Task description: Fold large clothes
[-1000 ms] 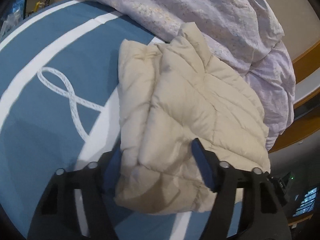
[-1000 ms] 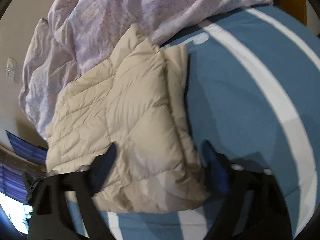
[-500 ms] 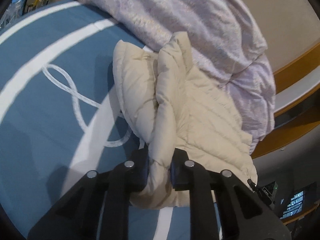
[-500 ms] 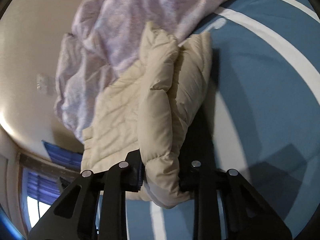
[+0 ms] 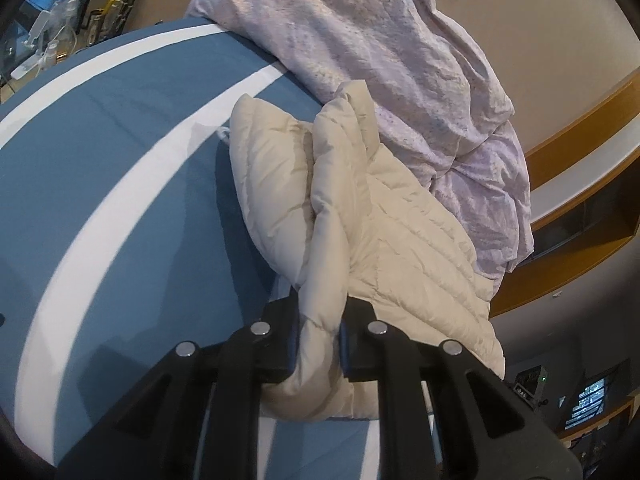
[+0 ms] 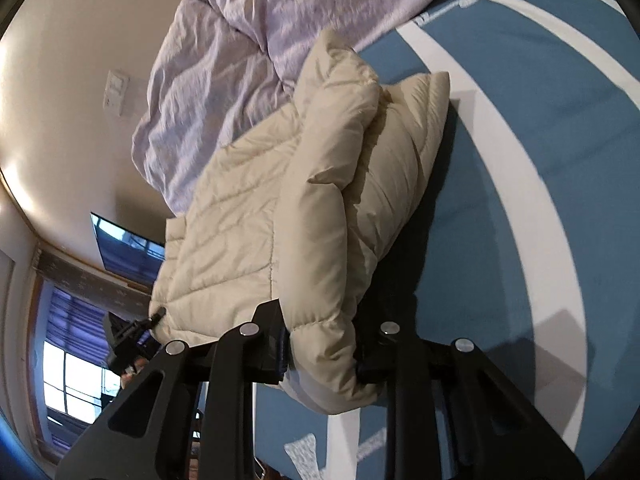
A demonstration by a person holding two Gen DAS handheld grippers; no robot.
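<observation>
On my screens both wrist views are moderately bright and mostly sharp; the fisheye bends everything strongly, so the stripes of the bed cover (image 5: pixel 120 184) curve, and the corners go black; in the right view a window (image 6: pixel 76 376) at lower left is overexposed, and a soft glare lies on the wall (image 6: pixel 60 80) at the left edge; the cream jacket (image 6: pixel 288 216) throws a dark shadow on the cover beside it; the far room in the left view is dim.
</observation>
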